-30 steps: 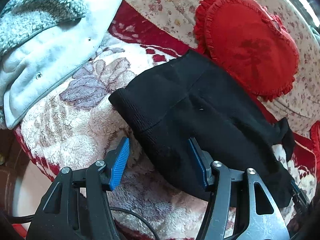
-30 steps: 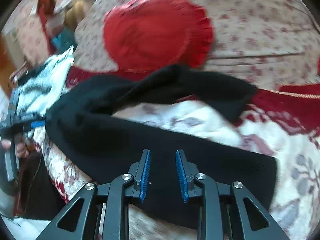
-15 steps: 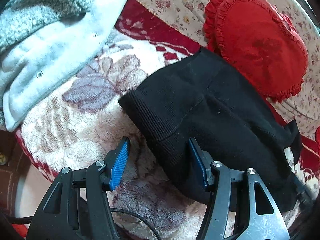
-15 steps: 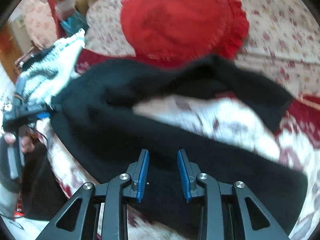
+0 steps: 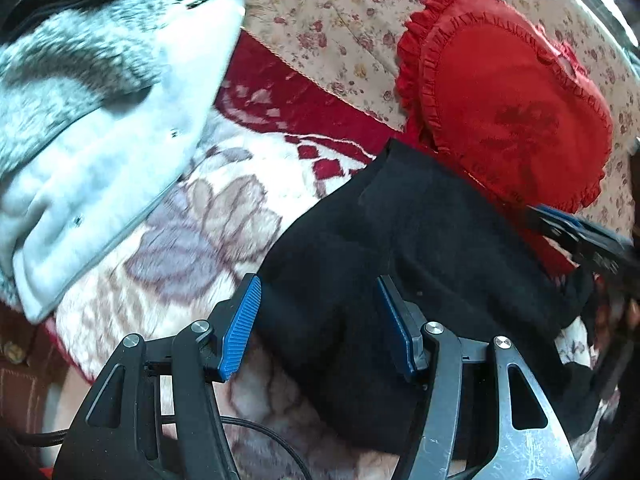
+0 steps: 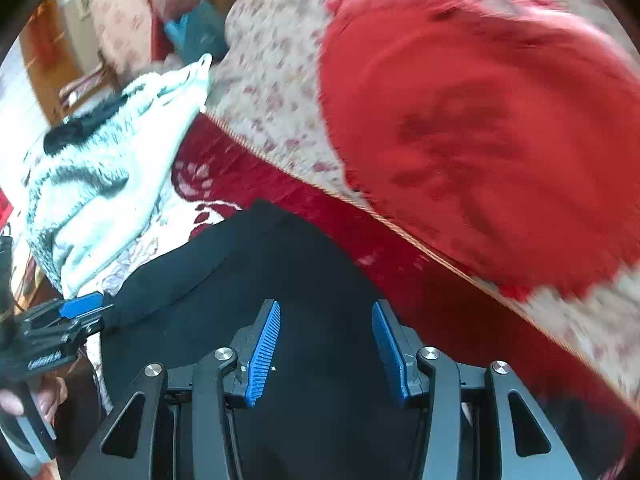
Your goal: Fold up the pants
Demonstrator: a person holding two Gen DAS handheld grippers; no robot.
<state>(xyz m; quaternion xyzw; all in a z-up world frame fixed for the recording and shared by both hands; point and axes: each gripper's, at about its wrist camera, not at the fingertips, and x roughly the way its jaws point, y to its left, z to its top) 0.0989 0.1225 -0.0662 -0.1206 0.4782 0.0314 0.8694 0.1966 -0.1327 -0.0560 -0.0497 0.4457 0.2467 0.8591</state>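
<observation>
The black pants (image 5: 420, 248) lie folded over on a floral fleece blanket (image 5: 208, 224) on the sofa. My left gripper (image 5: 320, 320) is open, its jaws straddling the near left edge of the pants. In the right wrist view the pants (image 6: 280, 280) fill the lower middle. My right gripper (image 6: 326, 344) is open just above the black cloth, holding nothing. The right gripper also shows at the right edge of the left wrist view (image 5: 580, 236), and the left gripper shows at the left edge of the right wrist view (image 6: 68, 320).
A red heart-shaped cushion (image 5: 508, 108) leans on the floral sofa back (image 5: 340, 20) just behind the pants. A white and grey fleece garment (image 5: 92, 112) lies to the left. The blanket's edge drops off at the near left.
My right gripper has opened and let go of the pants, having carried the cloth over toward the left. My left gripper moved in closer to the pants' edge.
</observation>
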